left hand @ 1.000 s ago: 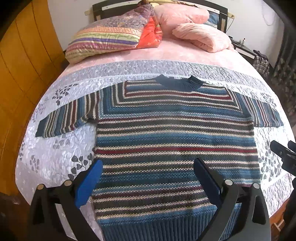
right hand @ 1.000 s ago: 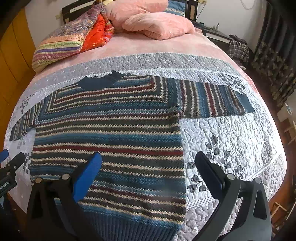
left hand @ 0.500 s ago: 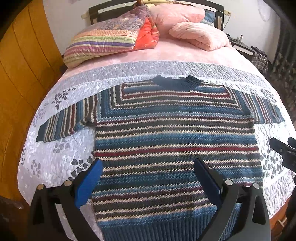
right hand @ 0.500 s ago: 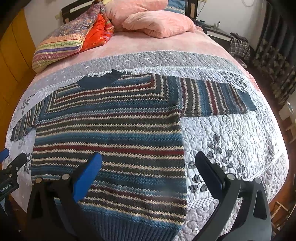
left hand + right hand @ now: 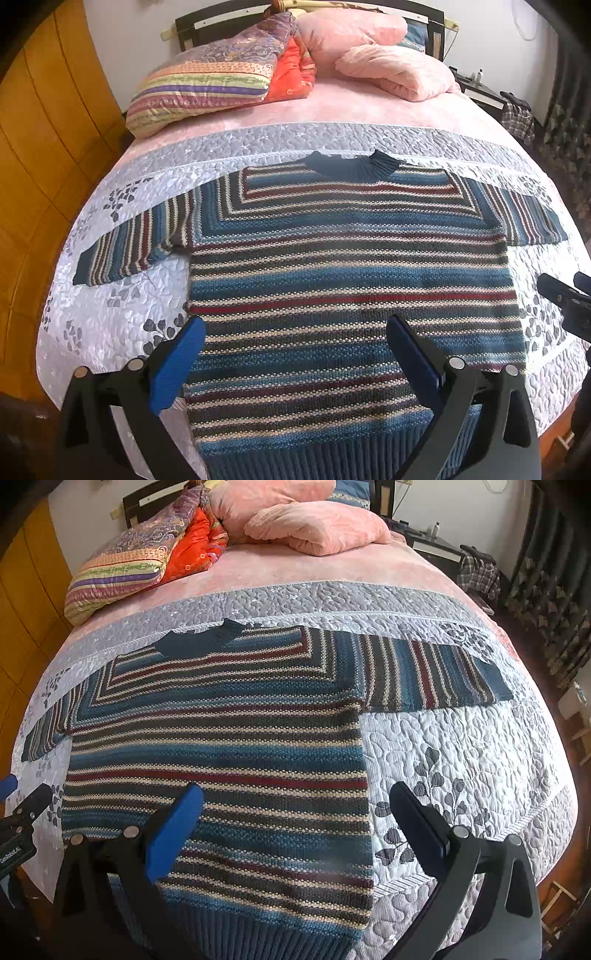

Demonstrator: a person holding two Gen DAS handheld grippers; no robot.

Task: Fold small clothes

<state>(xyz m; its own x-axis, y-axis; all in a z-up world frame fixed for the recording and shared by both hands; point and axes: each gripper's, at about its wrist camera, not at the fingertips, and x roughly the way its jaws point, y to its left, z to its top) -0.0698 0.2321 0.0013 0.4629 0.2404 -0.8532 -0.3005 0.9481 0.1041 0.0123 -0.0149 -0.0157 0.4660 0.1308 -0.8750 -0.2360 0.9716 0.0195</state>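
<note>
Nearest the lens, the left gripper [image 5: 295, 350] is hanging above the lower half of the striped sweater [image 5: 347, 280], its blue pads spread wide and holding nothing. The right gripper [image 5: 295, 827] is likewise gaping wide and empty, straddling the sweater's side edge at lower centre of its frame. The sweater is lying flat, face up, across the grey quilt [image 5: 461, 760], hem toward the cameras, sleeves stretched sideways and collar pointing to the top, likely spread this way so each sleeve can be folded in first. The left view is showing the whole left sleeve [image 5: 133, 243]; the right view is showing the right sleeve [image 5: 436, 672] in full. Farthest off, pillows [image 5: 207, 85] are sitting at upper left
</note>
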